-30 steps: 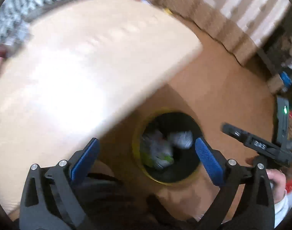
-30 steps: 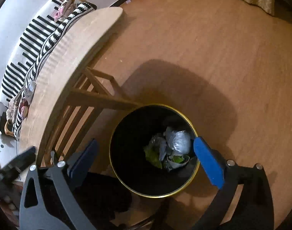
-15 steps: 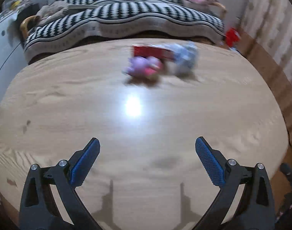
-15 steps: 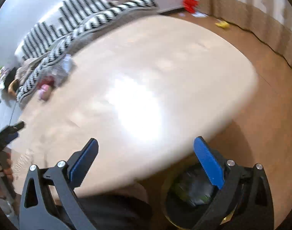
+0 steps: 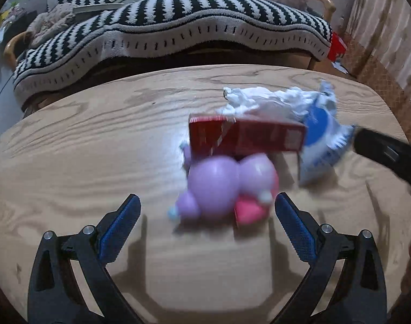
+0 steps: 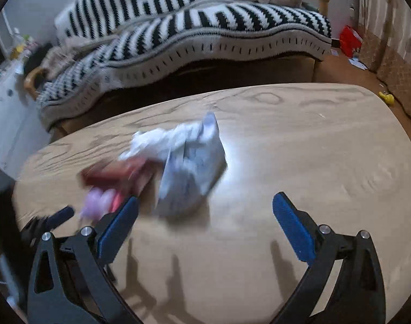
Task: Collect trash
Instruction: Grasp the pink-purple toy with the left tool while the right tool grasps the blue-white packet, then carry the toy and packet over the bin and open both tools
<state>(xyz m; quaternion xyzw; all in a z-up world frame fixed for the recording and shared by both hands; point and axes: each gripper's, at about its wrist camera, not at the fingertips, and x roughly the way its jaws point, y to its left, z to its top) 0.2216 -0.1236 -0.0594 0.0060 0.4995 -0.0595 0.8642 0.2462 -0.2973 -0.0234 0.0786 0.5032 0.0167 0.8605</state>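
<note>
While both grippers hang above the pale oval wooden desk point(image 5: 70, 145), a small heap of trash lies near its middle. The left gripper point(image 5: 206, 224) has its jaws spread wide and empty, its 2 blue pads on either side of the nearest item, a blurred lilac and pink rounded plastic toy point(image 5: 227, 186), without touching it. Just behind the toy lies a flat red cardboard box point(image 5: 245, 136), its long axis running left to right across the left wrist view, 1 end toward the left rim of the desk and the other toward a blue and white crinkled plastic wrapper point(image 5: 321, 140). The wrapper lies at the box's right end, tilted, with its long side running roughly from near to far. Behind the box sits a crumpled white paper wad point(image 5: 262, 102), touching the box and the wrapper.

The right gripper point(image 6: 205, 226) also has its jaws wide apart with nothing between them. In its view the wrapper point(image 6: 192, 172), motion-blurred, lies ahead and left of centre, with the paper wad point(image 6: 156, 145) behind it, the red box point(image 6: 111, 174) to its left, and the toy point(image 6: 97, 202) near the left pad. Part of the right gripper shows as a dark bar at the right edge of the left wrist view, close to the wrapper.

Beyond the desk stands a sofa under a black and white striped throw point(image 5: 178, 19).
</note>
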